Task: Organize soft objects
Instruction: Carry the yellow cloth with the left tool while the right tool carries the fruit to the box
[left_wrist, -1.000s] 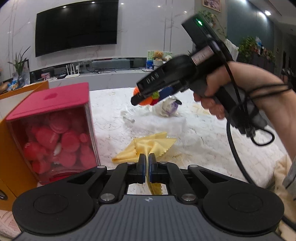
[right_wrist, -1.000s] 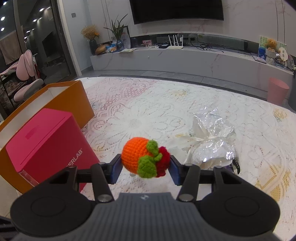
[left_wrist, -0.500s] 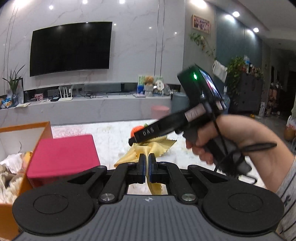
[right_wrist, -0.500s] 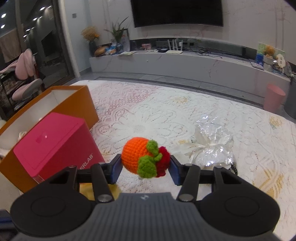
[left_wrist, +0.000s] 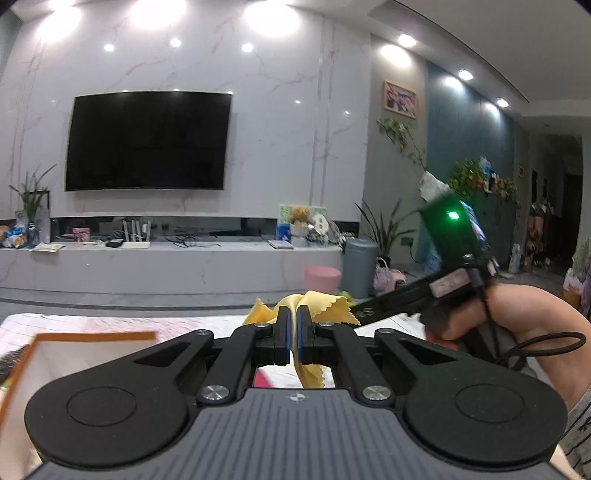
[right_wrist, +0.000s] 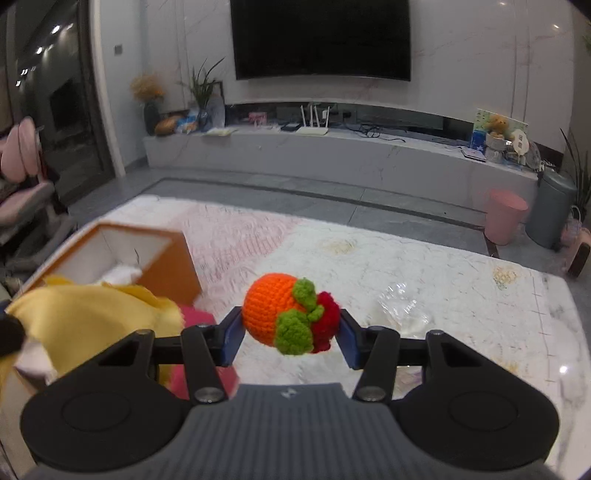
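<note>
My left gripper (left_wrist: 293, 314) is shut on a yellow cloth (left_wrist: 325, 308), which sticks out ahead of the fingers and hangs below them. From the right wrist view that same yellow cloth (right_wrist: 85, 321) hangs at the lower left, over the orange box (right_wrist: 166, 266). My right gripper (right_wrist: 291, 325) is shut on a crocheted toy (right_wrist: 288, 314), orange with green leaves and a red part. In the left wrist view the right gripper's body (left_wrist: 454, 266) shows at the right, held by a person's hand (left_wrist: 517, 321). The orange box's rim (left_wrist: 92, 336) lies low on the left.
A pink box (right_wrist: 199, 321) stands beside the orange box, mostly hidden. A crinkled clear plastic wrap (right_wrist: 402, 310) lies on the lace tablecloth (right_wrist: 424, 266). Beyond the table are a TV bench (right_wrist: 332, 155), a pink bin (right_wrist: 504, 216) and a grey bin (right_wrist: 550, 210).
Both grippers have risen with their loads. The left view tilted up from the table to the TV wall; the pink box dropped out of its sight. The yellow cloth now appears in the right view.
</note>
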